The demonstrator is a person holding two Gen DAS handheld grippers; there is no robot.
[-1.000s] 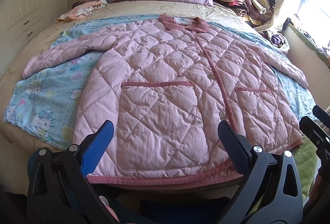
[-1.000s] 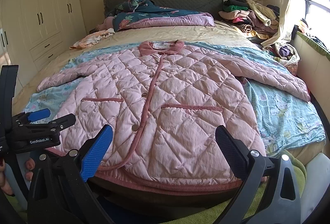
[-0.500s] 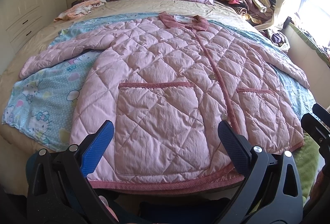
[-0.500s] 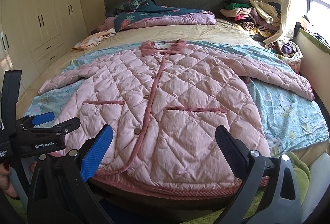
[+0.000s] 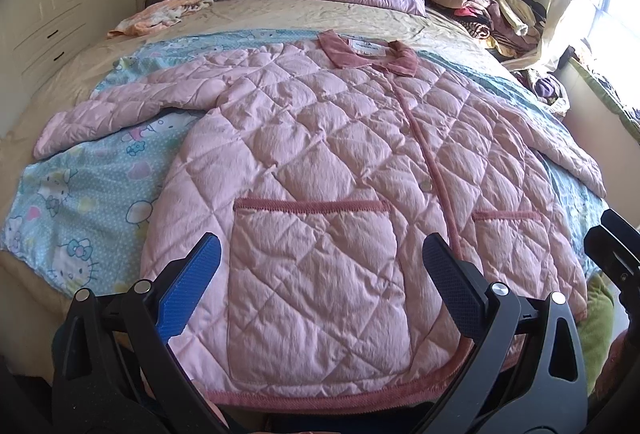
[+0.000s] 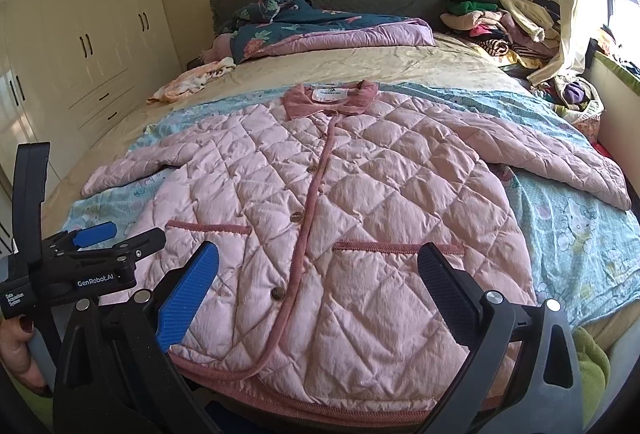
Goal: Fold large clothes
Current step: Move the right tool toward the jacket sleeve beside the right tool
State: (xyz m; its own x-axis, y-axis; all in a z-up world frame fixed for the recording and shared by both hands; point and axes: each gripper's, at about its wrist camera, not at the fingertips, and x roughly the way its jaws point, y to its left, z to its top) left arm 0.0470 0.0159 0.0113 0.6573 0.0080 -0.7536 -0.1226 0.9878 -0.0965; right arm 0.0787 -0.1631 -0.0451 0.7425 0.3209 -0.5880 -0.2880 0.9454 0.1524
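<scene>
A pink quilted jacket (image 5: 320,162) (image 6: 360,202) lies flat and buttoned on the bed, collar toward the headboard, both sleeves spread sideways, hem at the near edge. My left gripper (image 5: 320,262) hovers open just above the hem, over the left pocket, with nothing between its fingers. My right gripper (image 6: 318,266) is open too, above the hem by the button placket and right pocket. In the right wrist view the left gripper (image 6: 104,238) shows at the far left, held by a hand.
A blue cartoon-print sheet (image 5: 72,202) lies under the jacket. A folded duvet (image 6: 320,26) sits by the grey headboard, a small peach garment (image 6: 192,80) at the left. A clothes pile (image 6: 504,22) fills the back right corner. White wardrobes (image 6: 80,46) line the left wall.
Both grippers have moved slightly forward over the jacket's hem; the hem sits lower in both views. Both stay open, and the jacket has not moved.
</scene>
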